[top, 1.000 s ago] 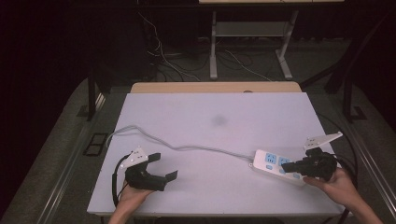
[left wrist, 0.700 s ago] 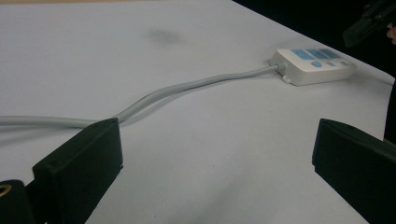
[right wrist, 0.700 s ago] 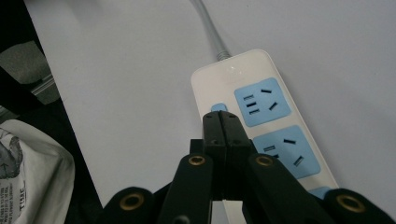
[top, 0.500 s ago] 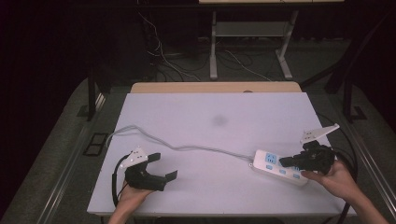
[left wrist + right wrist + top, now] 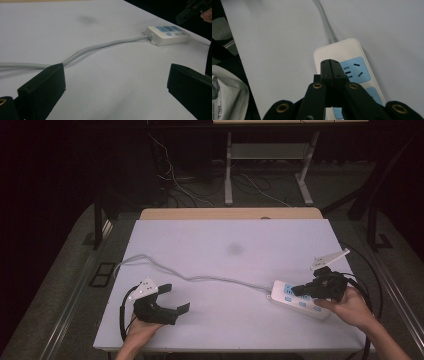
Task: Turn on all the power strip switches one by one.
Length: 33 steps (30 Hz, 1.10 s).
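Observation:
A white power strip (image 5: 300,299) with blue socket faces lies near the table's right front, also in the left gripper view as the power strip (image 5: 168,35) and in the right gripper view as the power strip (image 5: 352,65). Its grey cable (image 5: 200,279) snakes left across the table. My right gripper (image 5: 298,291) hangs just above the strip's sockets, jaws pressed together with nothing between them; the right gripper (image 5: 330,65) tip covers part of a socket face. My left gripper (image 5: 175,299) rests at the left front, jaws wide apart, empty, the cable (image 5: 100,46) passing beyond it.
The white table (image 5: 230,235) has a faint dark smudge (image 5: 234,249) near its middle. A wooden strip (image 5: 230,213) runs along the far edge. Table legs and cables (image 5: 250,180) stand on the dark floor behind. A white bag (image 5: 227,92) lies beside the table.
My right gripper has shifted slightly left and down over the power strip's sockets. The left gripper has stayed in place.

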{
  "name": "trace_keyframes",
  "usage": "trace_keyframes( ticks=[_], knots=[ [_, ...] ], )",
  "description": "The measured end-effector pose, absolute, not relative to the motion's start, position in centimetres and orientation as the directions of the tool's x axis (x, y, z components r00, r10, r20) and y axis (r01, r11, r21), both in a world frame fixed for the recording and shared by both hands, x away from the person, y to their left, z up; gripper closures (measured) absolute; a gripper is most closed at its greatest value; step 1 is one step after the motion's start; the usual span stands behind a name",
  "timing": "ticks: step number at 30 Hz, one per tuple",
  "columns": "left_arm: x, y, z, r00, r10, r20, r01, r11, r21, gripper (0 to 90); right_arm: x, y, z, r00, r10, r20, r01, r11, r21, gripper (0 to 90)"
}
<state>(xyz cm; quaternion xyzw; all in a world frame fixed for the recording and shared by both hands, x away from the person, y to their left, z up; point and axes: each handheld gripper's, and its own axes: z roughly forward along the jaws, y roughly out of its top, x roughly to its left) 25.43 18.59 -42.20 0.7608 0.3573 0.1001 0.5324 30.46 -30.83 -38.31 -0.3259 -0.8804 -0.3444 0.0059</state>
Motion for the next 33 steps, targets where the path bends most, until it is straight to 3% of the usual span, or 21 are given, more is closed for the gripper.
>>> trace_keyframes(
  ticks=[28, 33],
  knots=[
    [25.5, 18.7, -42.2, 0.725, 0.651, -0.224, 0.435, -0.179, 0.883, 0.2, 31.5, -29.0, -40.8, -0.794, 0.564, 0.228, 0.584, 0.602, 0.545, 90.0],
    [25.5, 18.7, -42.2, 0.726, 0.650, -0.226, 0.436, -0.180, 0.882, 0.2, 31.2, -29.7, -41.3, -0.782, 0.565, 0.264, 0.598, 0.557, 0.576, 90.0]
  ],
)
